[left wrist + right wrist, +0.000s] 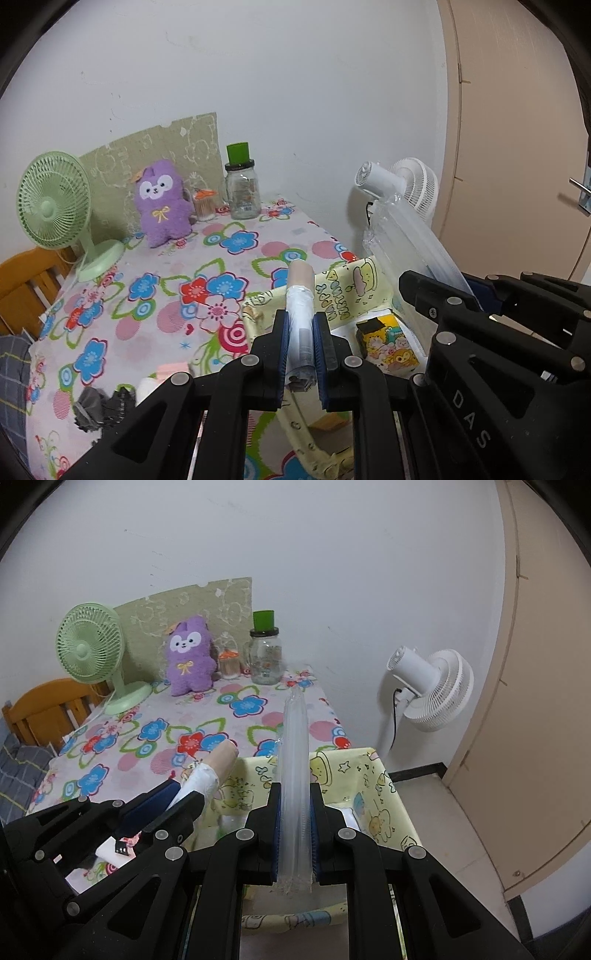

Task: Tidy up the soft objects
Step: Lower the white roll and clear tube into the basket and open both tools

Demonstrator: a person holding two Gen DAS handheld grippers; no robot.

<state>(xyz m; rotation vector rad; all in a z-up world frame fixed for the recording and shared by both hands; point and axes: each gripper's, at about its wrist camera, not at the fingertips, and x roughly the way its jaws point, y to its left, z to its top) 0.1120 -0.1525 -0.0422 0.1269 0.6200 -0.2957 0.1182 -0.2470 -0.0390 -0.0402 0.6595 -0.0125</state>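
Note:
My left gripper (301, 321) is shut on a beige and white roll (301, 280) that sticks out forward over the near rim of a yellow cartoon-print fabric bin (343, 291). My right gripper (294, 794) is shut on a flat clear plastic pack (293, 738), seen edge-on and pointing forward above the same bin (369, 775). In the right wrist view the left gripper (186, 794) and its roll (221, 760) are at the left. In the left wrist view the clear pack (406, 236) slants up at the right. A purple plush (160, 203) stands at the table's back.
The floral-cloth table (166, 295) also carries a green desk fan (51, 206), a glass jar with a green lid (242, 188) and a crumpled black item (96, 410). A yellow cartoon box (388, 347) lies in the bin. A white floor fan (432, 686) and a door (535, 701) stand at the right.

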